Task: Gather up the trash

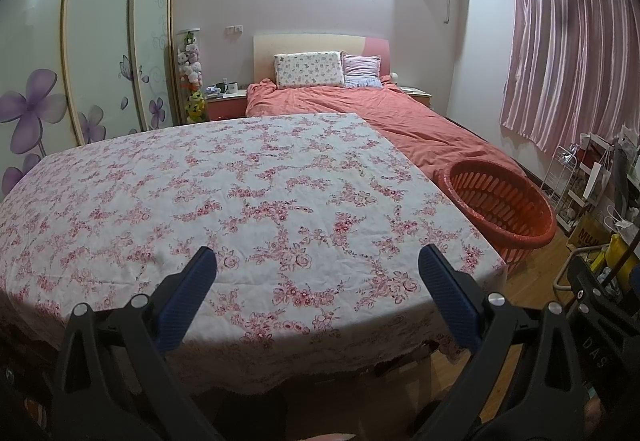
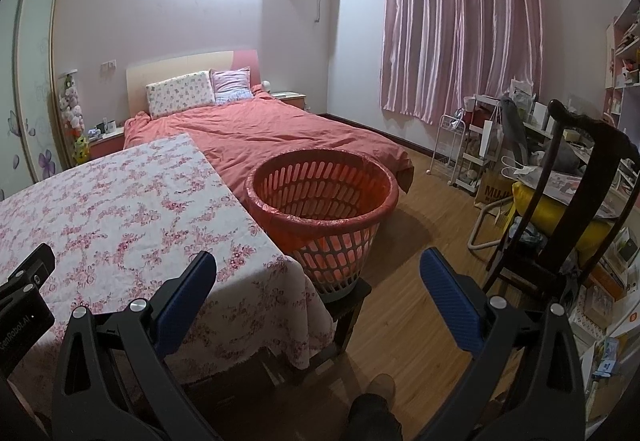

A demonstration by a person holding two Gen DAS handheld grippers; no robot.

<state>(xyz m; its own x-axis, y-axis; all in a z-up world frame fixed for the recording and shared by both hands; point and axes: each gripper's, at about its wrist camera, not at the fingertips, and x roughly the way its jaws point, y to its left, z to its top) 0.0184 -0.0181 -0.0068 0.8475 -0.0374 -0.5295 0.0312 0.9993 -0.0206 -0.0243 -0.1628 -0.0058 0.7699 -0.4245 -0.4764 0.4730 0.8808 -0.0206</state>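
Observation:
A red slotted basket [image 2: 320,197] lined with a red bag stands on a dark stool at the table's right corner; it also shows in the left wrist view [image 1: 500,201]. The table [image 1: 240,201] carries a white cloth with pink flowers, and I see no trash on it. My left gripper [image 1: 318,261] is open and empty above the table's near edge. My right gripper [image 2: 318,265] is open and empty, held over the table's right corner in front of the basket.
A bed [image 2: 260,129] with a salmon cover lies behind the table. A dark wooden chair [image 2: 560,201] with a yellow cushion and cluttered shelves stand at the right. A wardrobe [image 1: 100,61] fills the left wall. Wood floor [image 2: 420,241] lies between basket and chair.

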